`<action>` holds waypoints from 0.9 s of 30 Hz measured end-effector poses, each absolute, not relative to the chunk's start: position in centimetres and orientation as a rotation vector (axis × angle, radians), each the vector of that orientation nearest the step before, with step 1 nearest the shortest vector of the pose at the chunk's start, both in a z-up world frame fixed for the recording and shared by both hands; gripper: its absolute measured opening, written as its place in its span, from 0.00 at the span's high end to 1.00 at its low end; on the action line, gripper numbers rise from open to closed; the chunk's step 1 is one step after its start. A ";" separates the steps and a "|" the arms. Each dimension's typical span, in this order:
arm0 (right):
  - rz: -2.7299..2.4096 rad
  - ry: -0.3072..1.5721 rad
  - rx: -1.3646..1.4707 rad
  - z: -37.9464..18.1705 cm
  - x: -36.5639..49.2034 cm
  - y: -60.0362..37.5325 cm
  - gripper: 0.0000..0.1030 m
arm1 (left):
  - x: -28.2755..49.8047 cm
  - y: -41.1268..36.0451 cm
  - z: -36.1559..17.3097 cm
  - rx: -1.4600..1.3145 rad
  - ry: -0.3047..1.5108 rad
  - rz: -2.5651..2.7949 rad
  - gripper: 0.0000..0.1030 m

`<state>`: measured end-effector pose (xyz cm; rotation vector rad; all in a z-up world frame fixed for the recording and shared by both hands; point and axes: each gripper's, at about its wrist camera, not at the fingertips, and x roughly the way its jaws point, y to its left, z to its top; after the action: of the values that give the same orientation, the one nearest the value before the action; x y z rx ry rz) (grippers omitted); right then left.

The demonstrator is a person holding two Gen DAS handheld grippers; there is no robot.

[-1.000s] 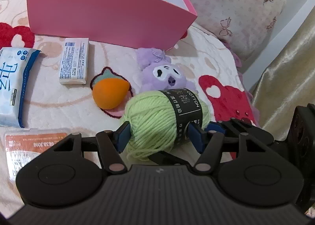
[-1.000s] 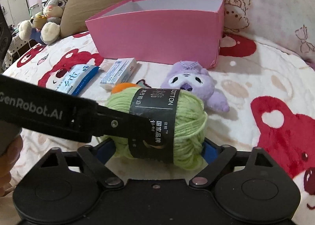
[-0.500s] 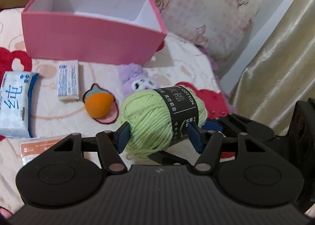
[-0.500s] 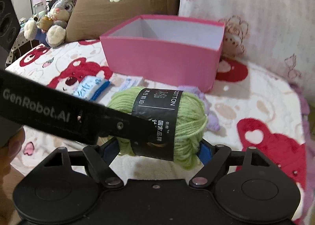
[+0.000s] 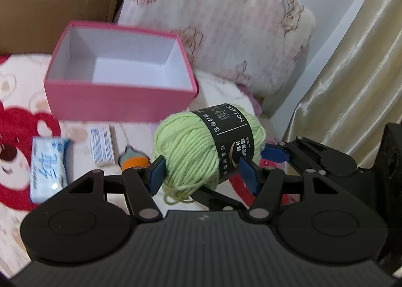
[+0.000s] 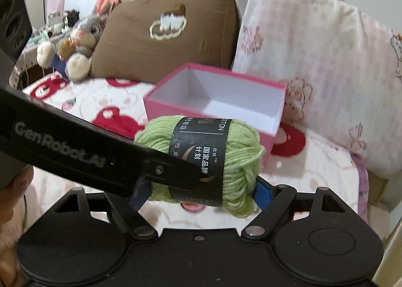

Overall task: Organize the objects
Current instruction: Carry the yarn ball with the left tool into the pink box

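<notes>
A green yarn ball (image 5: 191, 146) with a black paper band hangs in the air above the bed, held from two sides. My left gripper (image 5: 202, 174) is shut on it, blue pads pressing its sides. My right gripper (image 6: 201, 192) is shut on the same yarn ball (image 6: 241, 158), gripping its ends; its near pad is partly hidden behind the left gripper's black arm (image 6: 75, 148). The right gripper's fingers (image 5: 276, 153) show at the ball's right in the left wrist view. Beyond stands the open pink box (image 5: 120, 101), white inside with nothing in it, also the pink box (image 6: 160, 108).
On the bear-print blanket lie a blue tissue pack (image 5: 47, 169), a small white packet (image 5: 101, 145) and an orange sponge (image 5: 133, 161). A brown pillow (image 6: 163, 30), a pink patterned pillow (image 6: 314, 60) and a rabbit plush (image 6: 83, 40) line the headboard. A gold curtain (image 5: 351, 86) hangs right.
Both grippers have risen together with the yarn ball, lifting it off the blanket. The pink box's inside has come into view and the items on the bed have dropped lower in view.
</notes>
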<state>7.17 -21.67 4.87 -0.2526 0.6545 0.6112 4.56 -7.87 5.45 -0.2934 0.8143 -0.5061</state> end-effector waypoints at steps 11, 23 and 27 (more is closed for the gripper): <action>0.639 0.647 -0.264 11.0 11.3 -19.2 0.21 | 9.5 -5.6 10.1 -0.299 0.799 -0.538 0.42; 0.685 0.716 -0.312 10.9 20.1 -16.2 0.22 | 19.3 -4.7 9.5 -0.301 0.862 -0.527 0.42; 0.690 0.745 -0.296 9.4 23.3 -16.1 0.22 | 22.8 -5.3 8.1 -0.285 0.895 -0.526 0.42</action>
<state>23.26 -16.06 9.40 -0.2957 0.7450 0.6898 22.78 -5.34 8.05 -0.2848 0.8951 -0.5259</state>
